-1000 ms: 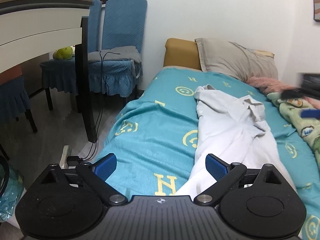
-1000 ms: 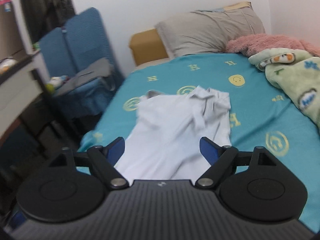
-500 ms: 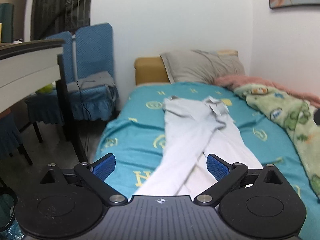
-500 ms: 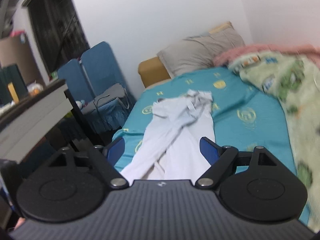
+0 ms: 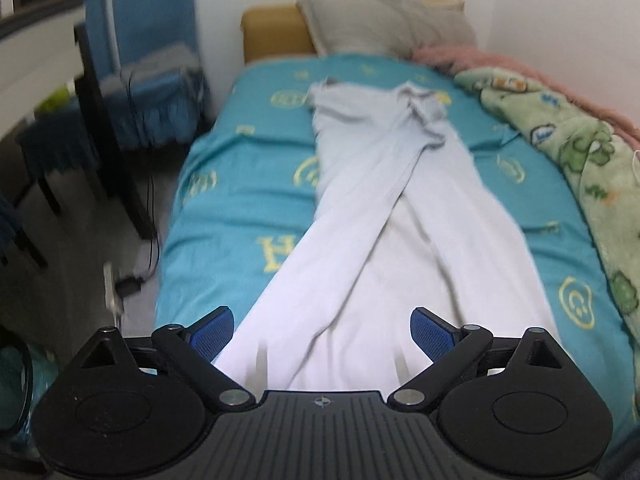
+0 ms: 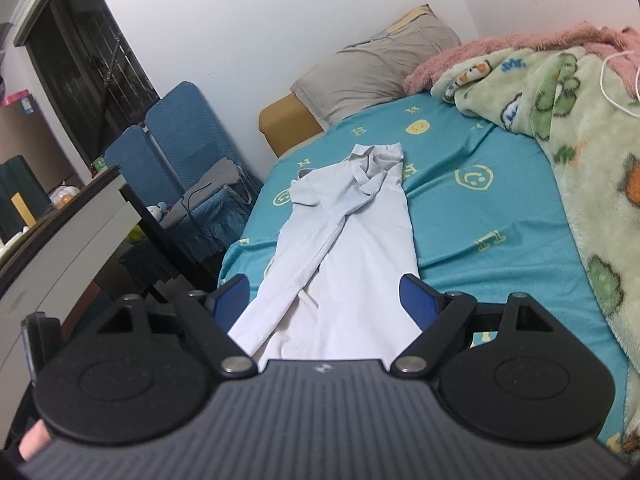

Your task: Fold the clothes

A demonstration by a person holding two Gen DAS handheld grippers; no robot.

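Observation:
A white long-sleeved shirt (image 5: 384, 208) lies lengthwise on the teal bed sheet (image 5: 240, 184), collar toward the pillow, one sleeve folded diagonally across its body. It also shows in the right wrist view (image 6: 352, 232). My left gripper (image 5: 322, 334) is open and empty, hovering above the shirt's near hem. My right gripper (image 6: 324, 298) is open and empty, also held above the near end of the shirt.
A grey pillow (image 5: 384, 20) lies at the head. A green cartoon blanket (image 6: 560, 128) and pink fleece (image 6: 520, 44) cover the bed's right side. Blue chairs (image 6: 180, 140) and a desk (image 6: 60, 232) stand left of the bed.
Both grippers have pulled back toward the foot of the bed and risen. The whole shirt is now in view between open jaws. The shirt lies as before.

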